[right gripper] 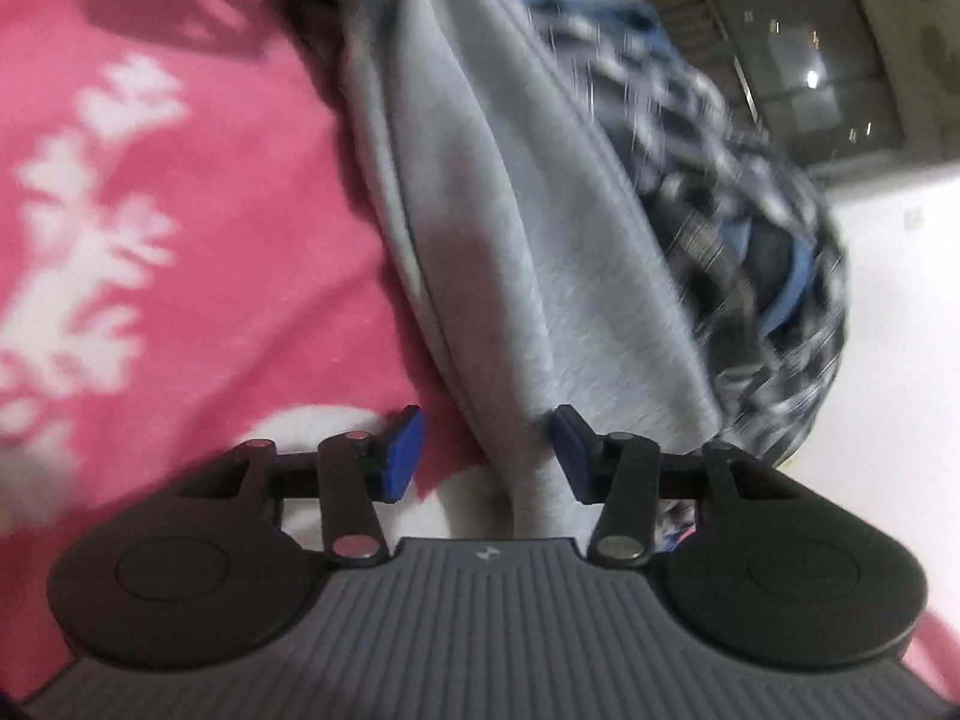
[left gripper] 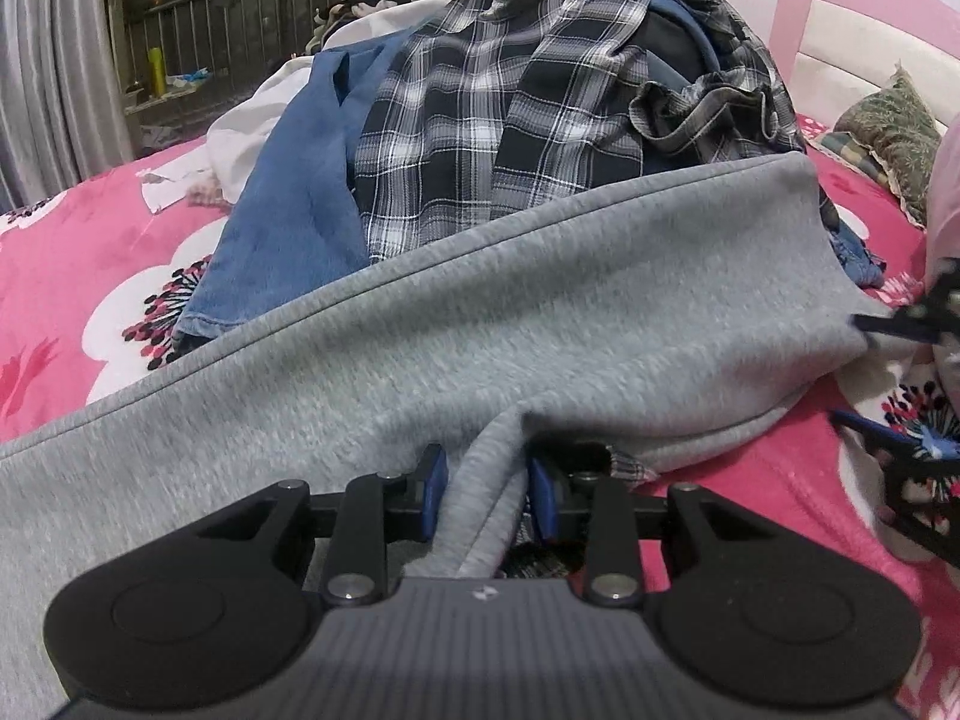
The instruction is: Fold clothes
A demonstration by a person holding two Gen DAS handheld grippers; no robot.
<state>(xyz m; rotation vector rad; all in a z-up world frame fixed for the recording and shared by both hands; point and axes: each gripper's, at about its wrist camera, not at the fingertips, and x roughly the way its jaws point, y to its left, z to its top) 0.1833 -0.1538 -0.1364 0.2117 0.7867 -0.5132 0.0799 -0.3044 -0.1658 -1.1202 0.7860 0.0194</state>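
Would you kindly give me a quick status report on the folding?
Left gripper clamped on a gray garment fold. Right gripper open, gray edge between pads, not pinched. Plaid shirt and blue clothes heaped behind.

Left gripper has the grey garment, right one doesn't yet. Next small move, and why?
Probably close the right gripper on the grey sweatshirt edge. In the right wrist view the fabric lies between its blue pads, nearer one side, with a gap at the other pad, so nothing is pinched. The left gripper already clamps a bunched fold. With both ends held, the garment could be lifted off the clothes pile.
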